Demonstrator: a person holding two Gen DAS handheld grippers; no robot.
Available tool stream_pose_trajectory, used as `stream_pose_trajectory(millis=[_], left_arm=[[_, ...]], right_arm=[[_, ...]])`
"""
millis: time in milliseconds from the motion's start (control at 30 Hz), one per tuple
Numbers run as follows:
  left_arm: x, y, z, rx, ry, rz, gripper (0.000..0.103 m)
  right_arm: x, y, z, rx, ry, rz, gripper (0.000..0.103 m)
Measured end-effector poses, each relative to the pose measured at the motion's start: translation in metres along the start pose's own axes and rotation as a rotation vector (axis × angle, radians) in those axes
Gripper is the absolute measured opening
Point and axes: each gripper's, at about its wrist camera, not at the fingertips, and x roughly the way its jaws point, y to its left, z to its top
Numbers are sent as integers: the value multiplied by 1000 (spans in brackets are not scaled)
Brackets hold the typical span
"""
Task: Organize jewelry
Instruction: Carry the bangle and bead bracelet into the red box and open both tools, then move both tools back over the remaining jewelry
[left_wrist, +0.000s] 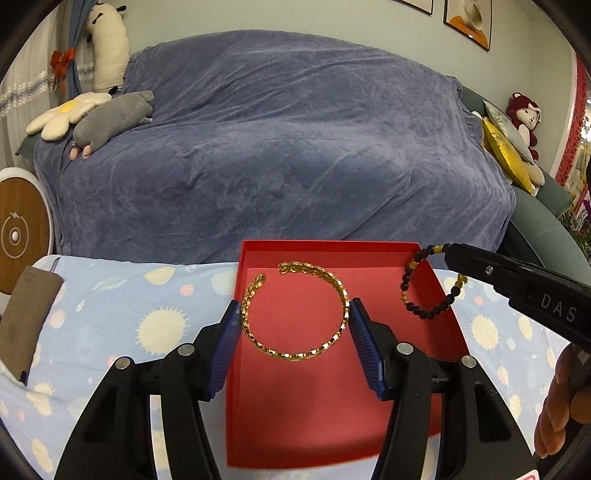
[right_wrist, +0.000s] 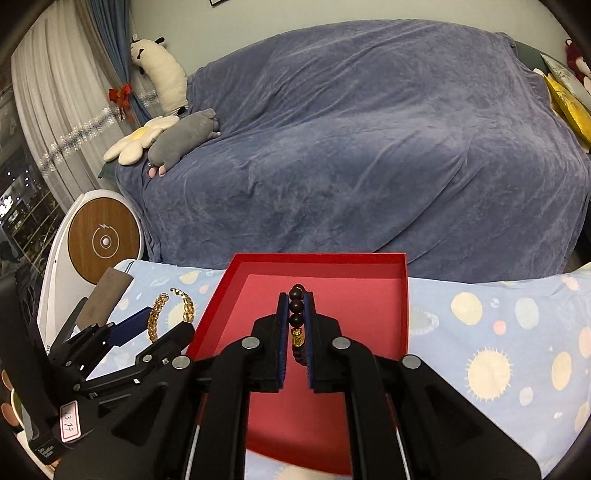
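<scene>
My left gripper (left_wrist: 295, 317) is shut on a gold open cuff bracelet (left_wrist: 295, 356). Its blue pads press the cuff's two sides above the red box (left_wrist: 295, 413). At the right, my right gripper (left_wrist: 448, 254) pinches a dark bead bracelet (left_wrist: 428, 314) that dangles over the box's right wall. In the right wrist view, the right gripper (right_wrist: 296, 295) is shut on the dark beads (right_wrist: 296, 305) and a gold charm, over the open red box (right_wrist: 362, 306). The left gripper (right_wrist: 159, 328) with the gold cuff (right_wrist: 153, 317) shows at the left, beside the box.
The box lies on a table under a light blue cloth (left_wrist: 155, 325) printed with suns. A brown card (left_wrist: 26, 317) lies at the table's left end. Behind stands a sofa under a blue blanket (left_wrist: 288, 147) with plush toys. A round wooden-faced device (right_wrist: 105, 240) stands left.
</scene>
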Motion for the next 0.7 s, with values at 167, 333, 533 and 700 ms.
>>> stream_pose_trajectory(millis=[167, 333, 533, 700], left_arm=[[49, 2, 14, -23, 40, 5, 56], [87, 6, 16, -38, 103, 19, 57], [98, 9, 15, -37, 92, 56, 68], [59, 18, 15, -61, 20, 33, 72]], right_arm=[[48, -17, 10, 17, 61, -19, 7], [80, -41, 7, 49, 118, -76, 7], [70, -55, 3, 31, 74, -161, 27], [22, -55, -11, 26, 2, -153, 36]])
